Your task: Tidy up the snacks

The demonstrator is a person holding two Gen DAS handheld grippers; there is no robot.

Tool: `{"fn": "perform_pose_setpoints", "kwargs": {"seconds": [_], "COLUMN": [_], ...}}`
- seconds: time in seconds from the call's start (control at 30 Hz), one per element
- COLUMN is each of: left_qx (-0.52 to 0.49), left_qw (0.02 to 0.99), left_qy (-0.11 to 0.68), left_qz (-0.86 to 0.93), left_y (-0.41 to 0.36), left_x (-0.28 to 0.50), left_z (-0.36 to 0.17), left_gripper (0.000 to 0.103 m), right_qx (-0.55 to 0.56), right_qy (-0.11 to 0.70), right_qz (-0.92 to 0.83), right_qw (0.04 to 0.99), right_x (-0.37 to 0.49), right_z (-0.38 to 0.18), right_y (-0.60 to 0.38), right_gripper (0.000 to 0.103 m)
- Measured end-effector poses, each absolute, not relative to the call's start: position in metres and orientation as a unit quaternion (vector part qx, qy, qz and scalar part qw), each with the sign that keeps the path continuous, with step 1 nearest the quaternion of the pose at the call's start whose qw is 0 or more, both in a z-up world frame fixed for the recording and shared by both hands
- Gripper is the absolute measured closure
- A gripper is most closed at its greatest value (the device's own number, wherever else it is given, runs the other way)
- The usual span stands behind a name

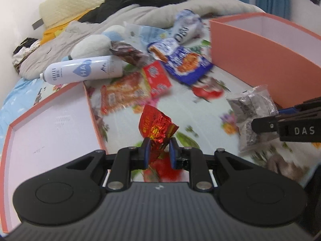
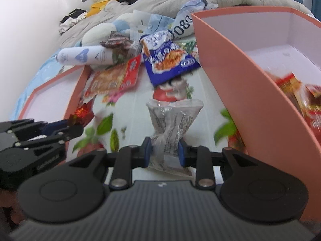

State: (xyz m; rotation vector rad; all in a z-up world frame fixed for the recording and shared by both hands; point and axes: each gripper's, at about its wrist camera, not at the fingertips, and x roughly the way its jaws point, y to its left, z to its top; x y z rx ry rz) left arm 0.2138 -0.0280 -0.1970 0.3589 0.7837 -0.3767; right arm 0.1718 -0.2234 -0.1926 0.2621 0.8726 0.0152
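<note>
While left tongs (image 1: 158,147) pinch a crinkled red foil packet (image 1: 157,127), right tongs (image 2: 165,148) pinch a clear plastic pouch (image 2: 172,124).

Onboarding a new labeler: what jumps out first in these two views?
Each gripper grips a snack: the left gripper pinches a red foil packet, the right gripper a clear silvery packet. Behind them, a heap of loose snacks sits on the floral bedsheet, beside the tall pink box at right.
</note>
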Motion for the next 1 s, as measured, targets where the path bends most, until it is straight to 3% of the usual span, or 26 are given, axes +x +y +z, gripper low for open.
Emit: {"fn": "perform_pose_setpoints", "kwargs": {"seconds": [0.47,0.5,0.53,0.6,0.63,0.73,0.8,1.0], "left_qx": [0.098,0.088,0.073,0.039,0.025,-0.041,-0.094,-0.201], "left_qw": [0.875,0.876,0.876,0.883,0.885,0.881,0.873,0.864], "left_qy": [0.435,0.438,0.44,0.437,0.436,0.447,0.457,0.452], "left_qz": [-0.186,-0.184,-0.181,-0.166,-0.161,-0.15,-0.139,-0.089], "left_y": [-0.03,-0.028,-0.026,-0.018,-0.014,0.002,0.013,0.03], "left_x": [0.176,0.177,0.178,0.177,0.177,0.177,0.177,0.173], "left_z": [-0.217,-0.216,-0.214,-0.209,-0.207,-0.204,-0.206,-0.216], "left_gripper": [0.077,0.067,0.047,0.034,0.033,0.029,0.029,0.029], "right_qx": [0.118,0.116,0.113,0.111,0.111,0.114,0.122,0.097], "right_qy": [0.427,0.427,0.426,0.425,0.424,0.415,0.401,0.372], "right_qz": [0.04,0.041,0.042,0.036,0.031,0.024,0.021,0.035], "right_qw": [0.895,0.896,0.897,0.898,0.898,0.903,0.908,0.923], "right_x": [0.122,0.122,0.124,0.126,0.126,0.125,0.121,0.11], "right_z": [-0.198,-0.198,-0.198,-0.198,-0.199,-0.199,-0.199,-0.2], "right_y": [-0.224,-0.224,-0.223,-0.223,-0.223,-0.224,-0.225,-0.212], "right_gripper": [0.072,0.071,0.071,0.069,0.068,0.052,0.031,0.029]}}
